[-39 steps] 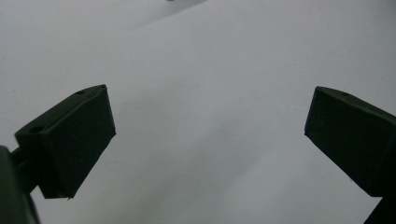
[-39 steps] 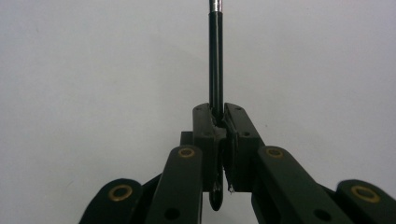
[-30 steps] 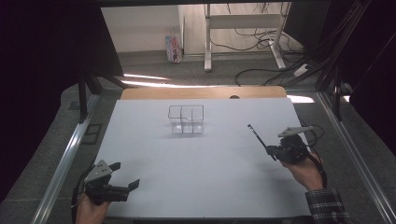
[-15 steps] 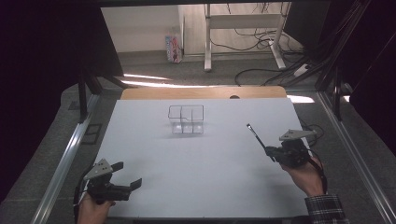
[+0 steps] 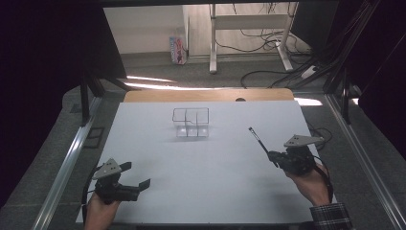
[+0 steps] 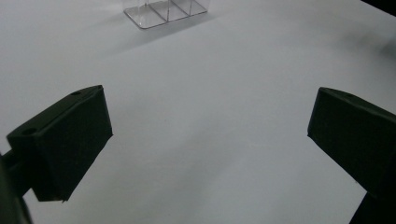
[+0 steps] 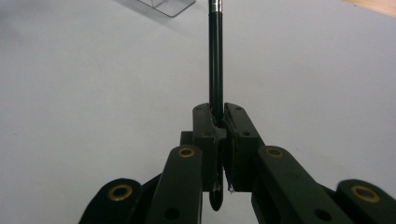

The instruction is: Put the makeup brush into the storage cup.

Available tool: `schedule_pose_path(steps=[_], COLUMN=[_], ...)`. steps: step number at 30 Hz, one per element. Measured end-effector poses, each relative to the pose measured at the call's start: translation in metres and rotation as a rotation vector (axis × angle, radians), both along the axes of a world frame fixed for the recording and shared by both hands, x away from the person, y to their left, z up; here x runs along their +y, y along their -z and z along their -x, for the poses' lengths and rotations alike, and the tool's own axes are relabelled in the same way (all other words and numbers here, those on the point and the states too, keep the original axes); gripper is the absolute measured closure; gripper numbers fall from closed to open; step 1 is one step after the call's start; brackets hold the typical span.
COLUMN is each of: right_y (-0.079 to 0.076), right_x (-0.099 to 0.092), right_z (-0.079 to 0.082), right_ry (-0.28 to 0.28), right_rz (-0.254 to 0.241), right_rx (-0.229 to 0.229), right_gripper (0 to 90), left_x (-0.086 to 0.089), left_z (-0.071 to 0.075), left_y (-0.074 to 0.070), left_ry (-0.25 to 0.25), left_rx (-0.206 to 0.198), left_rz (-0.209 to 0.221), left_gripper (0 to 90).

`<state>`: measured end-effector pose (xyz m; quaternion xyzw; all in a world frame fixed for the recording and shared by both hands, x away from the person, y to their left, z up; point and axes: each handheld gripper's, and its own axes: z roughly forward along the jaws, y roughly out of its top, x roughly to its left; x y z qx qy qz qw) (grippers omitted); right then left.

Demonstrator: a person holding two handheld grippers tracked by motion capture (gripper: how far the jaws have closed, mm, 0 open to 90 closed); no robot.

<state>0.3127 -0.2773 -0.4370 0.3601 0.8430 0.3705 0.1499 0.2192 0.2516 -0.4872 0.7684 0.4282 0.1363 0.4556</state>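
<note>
Place: a lab or test room with a recording rig.
Evidence, centre: white table [image 5: 206,177] in a metal frame [image 5: 64,165].
Evidence, top: grey carpet, loose cables [image 5: 268,40], desk legs [image 5: 213,36].

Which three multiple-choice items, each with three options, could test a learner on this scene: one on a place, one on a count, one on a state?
1. Where does the clear organiser stand on the white table?
A. In the far middle part
B. At the near left corner
C. Under the right gripper

2. How many compartments does the organiser show along its near side in the left gripper view?
A. One
B. Three
C. Six

3. In what state is the right gripper?
A. Wide open and empty
C. Lying unheld on the table
B. Shut on a thin black pen

Right letters: 1 A, since it stands in the far middle, apart from both hands. 2 B, since two dividers split that side into three. 3 B, since the jaws clamp the pen, while the left gripper stands open and empty.
</note>
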Motion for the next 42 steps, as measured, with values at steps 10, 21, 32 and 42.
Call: schedule_pose_path(steps=[10, 21, 32, 42], right_y=[0.0, 0.0, 0.001, 0.0], right_x=[0.013, 0.028, 0.043, 0.055], right_z=[0.006, 0.011, 0.015, 0.017], right_ry=[-0.029, -0.082, -0.114, -0.148], right_rz=[-0.022, -0.068, -0.094, -0.126], right_rx=[-0.012, -0.003, -0.007, -0.012], right_gripper=[83.6, 83.6, 83.6, 83.5], left_x=[-0.015, -0.04, -0.066, -0.086], left_z=[-0.013, -0.033, -0.053, -0.064], left_y=[-0.008, -0.016, -0.021, -0.023], left_ry=[0.02, 0.081, 0.158, 0.218], left_rx=[0.0, 0.021, 0.044, 0.052], left_rz=[0.048, 0.104, 0.159, 0.214], left_gripper=[0.0, 0.0, 0.0, 0.0])
